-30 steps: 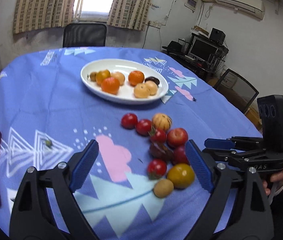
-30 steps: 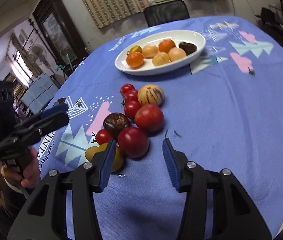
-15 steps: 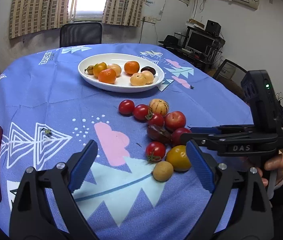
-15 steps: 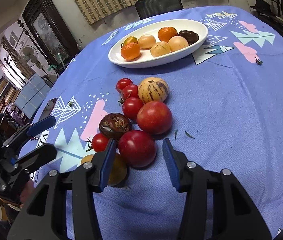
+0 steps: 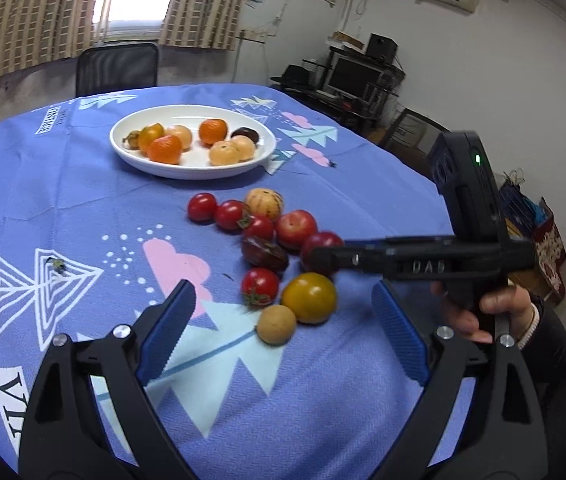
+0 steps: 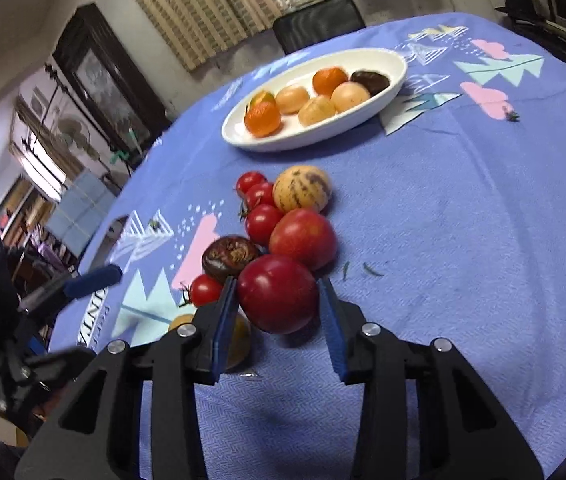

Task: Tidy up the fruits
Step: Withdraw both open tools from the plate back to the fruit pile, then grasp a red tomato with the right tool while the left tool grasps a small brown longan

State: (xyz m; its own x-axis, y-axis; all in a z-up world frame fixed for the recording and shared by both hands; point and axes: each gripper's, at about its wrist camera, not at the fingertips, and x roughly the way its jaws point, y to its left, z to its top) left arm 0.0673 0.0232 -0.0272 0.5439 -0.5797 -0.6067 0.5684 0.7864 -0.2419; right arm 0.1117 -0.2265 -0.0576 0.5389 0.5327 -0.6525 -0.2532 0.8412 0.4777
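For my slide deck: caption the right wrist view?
Right gripper, open, straddles a dark red tomato in the cluster before the plate.

both wrist views look low across the table toward the white plate [image 5: 193, 168] (right view nearer), sharing the fruit cluster.

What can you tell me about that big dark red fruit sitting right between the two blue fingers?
The dark red fruit is round, smooth and glossy, like a large tomato or plum. It rests on the blue patterned tablecloth at the near end of the loose cluster, pressed against a lighter red fruit behind it and a wrinkled dark fruit beside it. The right gripper brackets it, one pad at its side, the other showing a slight gap.
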